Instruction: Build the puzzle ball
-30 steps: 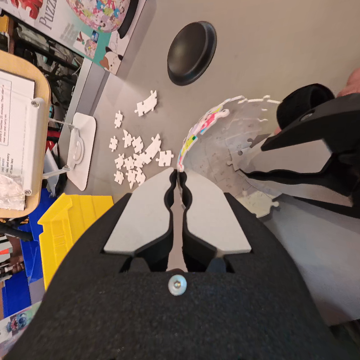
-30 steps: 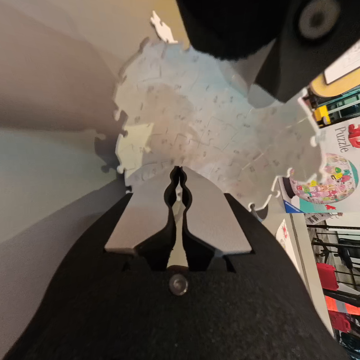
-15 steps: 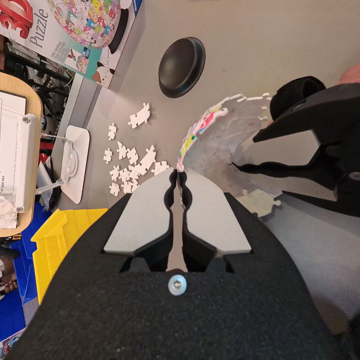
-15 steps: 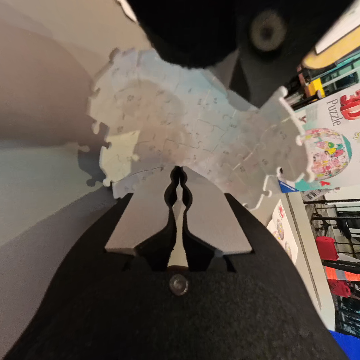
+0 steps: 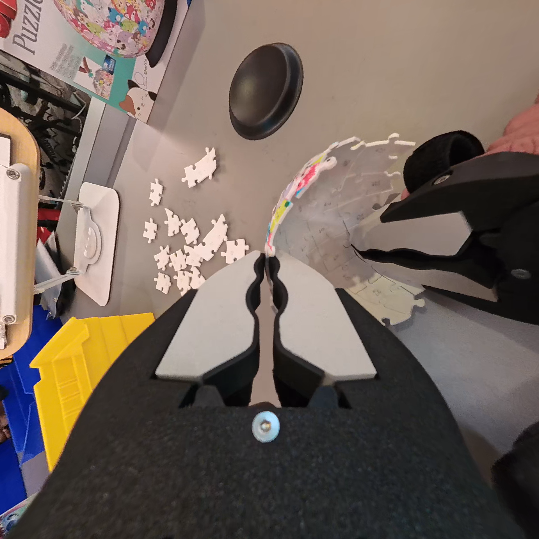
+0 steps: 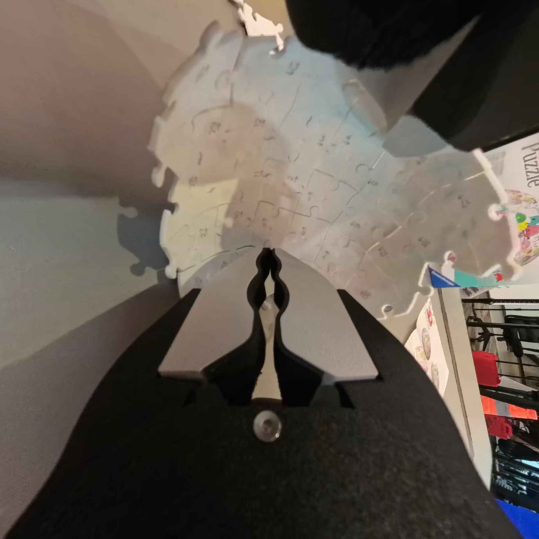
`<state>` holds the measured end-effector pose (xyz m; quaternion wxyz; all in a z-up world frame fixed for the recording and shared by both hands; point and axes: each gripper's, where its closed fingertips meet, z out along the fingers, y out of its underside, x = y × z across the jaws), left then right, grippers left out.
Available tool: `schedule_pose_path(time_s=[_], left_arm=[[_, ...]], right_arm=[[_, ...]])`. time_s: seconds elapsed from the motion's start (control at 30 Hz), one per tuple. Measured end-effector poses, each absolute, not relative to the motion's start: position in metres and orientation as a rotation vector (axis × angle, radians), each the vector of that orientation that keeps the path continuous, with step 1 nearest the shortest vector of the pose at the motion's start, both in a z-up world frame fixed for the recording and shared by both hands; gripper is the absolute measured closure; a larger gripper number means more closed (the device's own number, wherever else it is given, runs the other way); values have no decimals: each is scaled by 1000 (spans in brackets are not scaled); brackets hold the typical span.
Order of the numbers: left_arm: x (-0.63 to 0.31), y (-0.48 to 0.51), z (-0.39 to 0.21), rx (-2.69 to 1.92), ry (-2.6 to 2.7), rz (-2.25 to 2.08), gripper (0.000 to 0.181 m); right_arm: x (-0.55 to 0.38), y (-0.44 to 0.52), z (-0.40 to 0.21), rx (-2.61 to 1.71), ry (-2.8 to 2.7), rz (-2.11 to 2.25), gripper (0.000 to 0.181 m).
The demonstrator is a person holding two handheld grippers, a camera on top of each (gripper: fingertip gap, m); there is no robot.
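The left claw (image 5: 267,256) is being kept closed down to a thin slit, and the edge of the partly built puzzle ball (image 5: 335,233) is being pinched at its tips. The right claw (image 6: 268,251) is likewise being held nearly closed, and the lower rim of the same curved shell (image 6: 291,163) is being gripped between its tips; a pale sliver of puzzle is being shown in the gap farther back between its fingers. In the left wrist view the right claw (image 5: 361,250) is being seen coming in from the right side, clamped on the shell's inner wall.

The puzzle ball is being held off the counter (image 5: 379,87) between the two claws, its grey, numbered inside being turned toward both cameras and its coloured printed face being shown only along the left rim in the left wrist view. The shell's edge is being left jagged with tabs and notches.

Beyond the left claw, a scatter of loose white puzzle pieces (image 5: 189,242) is being left lying face down on the counter, just left of the shell. A black round stand (image 5: 265,93) is being seen farther off on the counter, well apart from the pieces. The puzzle box (image 5: 96,43) is being seen at the counter's far-left corner, and a yellow bin (image 5: 81,364) is lying below the counter edge at the left.
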<state>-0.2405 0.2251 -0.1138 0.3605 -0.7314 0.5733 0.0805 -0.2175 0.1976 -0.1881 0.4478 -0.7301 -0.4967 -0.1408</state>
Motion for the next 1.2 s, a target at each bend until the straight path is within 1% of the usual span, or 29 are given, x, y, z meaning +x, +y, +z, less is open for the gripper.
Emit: schedule_pose_path(time_s=[0.03, 0.37, 0.47, 0.57, 0.67, 0.83, 0.97, 1.07, 1.2], left_arm=[[-240, 225, -114, -1884, 1478, 211, 179], [-240, 231, -117, -1932, 1460, 145, 179], [-242, 232, -117, -1939, 1453, 138, 179], [-245, 232, -117, -1941, 1440, 126, 179], [-248, 231, -118, -1957, 1420, 93, 179], [-257, 228, -119, -1999, 1342, 45, 179], [-265, 218, -127, -2083, 1259, -33, 179], [-267, 216, -129, -2174, 1219, -89, 179], [-258, 221, -129, -2239, 1386, -82, 179]], right_arm=[[-218, 198, -188, -1806, -1232, -347, 181], [-217, 198, -188, -1806, -1236, -335, 181], [-216, 195, -169, -1747, -1178, -311, 181], [-209, 193, -170, -1794, -1149, -271, 181], [-210, 191, -169, -1918, -1067, -123, 181], [-210, 171, -160, -2131, -759, 316, 181], [-209, 157, -171, -2270, -578, 555, 181], [-213, 164, -173, -2333, -652, 545, 181], [-199, 176, -156, -2273, -999, 344, 181]])
